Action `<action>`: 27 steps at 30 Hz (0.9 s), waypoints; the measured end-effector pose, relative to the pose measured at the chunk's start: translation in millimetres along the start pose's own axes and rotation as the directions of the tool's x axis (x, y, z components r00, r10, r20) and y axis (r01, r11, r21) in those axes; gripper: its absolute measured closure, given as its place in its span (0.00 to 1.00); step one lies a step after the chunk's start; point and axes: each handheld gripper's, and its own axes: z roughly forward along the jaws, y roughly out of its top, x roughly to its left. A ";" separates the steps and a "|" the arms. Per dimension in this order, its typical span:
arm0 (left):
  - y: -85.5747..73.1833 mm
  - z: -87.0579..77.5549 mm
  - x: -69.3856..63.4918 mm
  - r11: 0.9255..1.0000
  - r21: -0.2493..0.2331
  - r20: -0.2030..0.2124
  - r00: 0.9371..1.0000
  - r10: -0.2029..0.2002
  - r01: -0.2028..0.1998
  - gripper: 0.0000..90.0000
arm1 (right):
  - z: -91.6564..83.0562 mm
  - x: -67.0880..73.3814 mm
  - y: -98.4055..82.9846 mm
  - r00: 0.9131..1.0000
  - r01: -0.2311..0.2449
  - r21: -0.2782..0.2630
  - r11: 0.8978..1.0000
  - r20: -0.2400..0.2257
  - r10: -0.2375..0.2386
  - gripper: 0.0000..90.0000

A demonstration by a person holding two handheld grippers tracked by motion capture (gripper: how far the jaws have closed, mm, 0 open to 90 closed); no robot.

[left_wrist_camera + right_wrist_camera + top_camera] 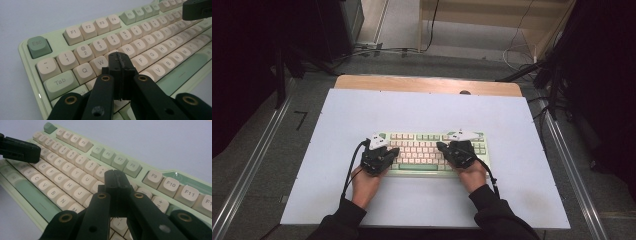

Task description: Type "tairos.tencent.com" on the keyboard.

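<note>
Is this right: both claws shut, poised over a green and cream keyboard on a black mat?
Not quite. The mat is white, not black, as the high view shows. The rest holds: left claw and right claw are shut over the green and cream keyboard.
</note>
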 end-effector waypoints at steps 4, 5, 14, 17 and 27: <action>-0.3 1.3 0.3 1.000 0.020 0.000 1.000 0.006 -0.006 1.00 | 0.4 0.0 -0.3 1.000 0.000 0.003 1.000 0.000 0.000 0.98; -0.5 1.0 0.3 1.000 0.017 0.003 1.000 0.007 -0.007 1.00 | 0.6 0.0 -0.4 1.000 0.003 0.004 1.000 0.002 -0.003 0.98; 0.8 -6.4 1.5 0.998 -0.056 0.015 1.000 -0.024 0.025 1.00 | -0.8 -0.3 -0.3 1.000 0.001 -0.002 1.000 -0.001 -0.001 0.98; 0.2 -8.0 5.1 0.996 -0.074 0.018 0.999 -0.046 0.047 1.00 | -2.7 0.0 -0.2 1.000 0.001 -0.005 1.000 -0.001 -0.001 0.98; 0.0 -10.2 11.0 0.993 -0.090 0.019 0.997 -0.072 0.073 1.00 | -8.6 1.6 -4.3 1.000 0.009 0.000 1.000 -0.004 -0.009 0.98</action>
